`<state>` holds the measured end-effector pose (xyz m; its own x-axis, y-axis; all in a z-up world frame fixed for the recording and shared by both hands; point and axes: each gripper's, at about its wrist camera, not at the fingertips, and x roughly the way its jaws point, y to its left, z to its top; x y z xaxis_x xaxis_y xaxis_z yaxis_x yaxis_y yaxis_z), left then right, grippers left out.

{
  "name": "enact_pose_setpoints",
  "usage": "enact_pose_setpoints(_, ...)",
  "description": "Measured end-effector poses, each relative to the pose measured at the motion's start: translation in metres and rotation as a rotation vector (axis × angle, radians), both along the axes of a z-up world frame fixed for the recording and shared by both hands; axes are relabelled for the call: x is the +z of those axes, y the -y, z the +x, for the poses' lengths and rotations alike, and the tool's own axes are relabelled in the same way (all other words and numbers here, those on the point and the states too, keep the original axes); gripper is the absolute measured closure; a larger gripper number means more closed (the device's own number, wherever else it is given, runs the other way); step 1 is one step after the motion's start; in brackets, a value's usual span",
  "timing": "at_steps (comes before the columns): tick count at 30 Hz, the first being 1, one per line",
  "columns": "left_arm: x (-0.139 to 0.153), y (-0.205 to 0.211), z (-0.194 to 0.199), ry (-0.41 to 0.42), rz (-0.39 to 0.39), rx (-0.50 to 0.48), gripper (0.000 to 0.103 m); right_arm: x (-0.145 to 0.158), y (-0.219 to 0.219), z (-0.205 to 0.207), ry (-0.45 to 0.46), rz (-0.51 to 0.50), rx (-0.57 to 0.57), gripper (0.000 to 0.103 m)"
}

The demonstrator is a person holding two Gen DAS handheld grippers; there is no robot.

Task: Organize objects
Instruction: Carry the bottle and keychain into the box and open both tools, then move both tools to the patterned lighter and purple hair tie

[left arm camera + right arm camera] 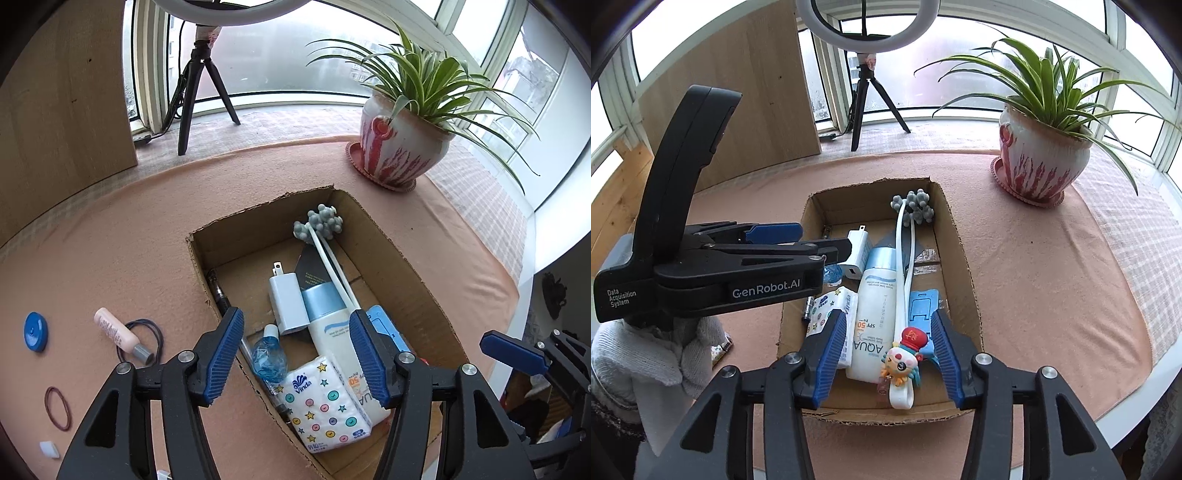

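"Vinda" on tissue pack point(325, 398), "AQUA", "SPF 50" on sunscreen bottle point(875, 306), "GenRobot.AI" on left gripper point(827, 242)

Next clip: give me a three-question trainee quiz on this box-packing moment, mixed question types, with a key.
1. True or false: the tissue pack lies inside the cardboard box.
2. Which item is outside the box, on the cloth? A) white charger B) pink tube C) sunscreen bottle
3. Fill in: the left hand-held gripper holds ____.

Key: 1 true; 2 B; 3 nothing, its jaws stand open above the box.
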<state>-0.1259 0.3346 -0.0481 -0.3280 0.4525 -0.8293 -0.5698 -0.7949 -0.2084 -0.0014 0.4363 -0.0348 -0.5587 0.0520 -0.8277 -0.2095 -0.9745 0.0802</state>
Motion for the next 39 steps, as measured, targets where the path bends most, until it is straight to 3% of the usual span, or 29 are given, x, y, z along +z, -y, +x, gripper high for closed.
enact_pose_setpoints(11,0.010,0.037,0.006,-0.016,-0.015,0.042,0.040,0.003,0.017,-0.008,-0.003,-0.003,0.029,0.051)
enact_pose_setpoints(22,0.020,0.104,0.017,-0.026,-0.019,0.128,0.040,-0.003,0.045,-0.015,0.017,-0.063,0.068,0.050)
enact_pose_setpoints(39,-0.010,0.275,-0.013,0.053,-0.074,0.378,0.040,-0.026,0.127,-0.034,0.111,-0.125,0.178,0.048)
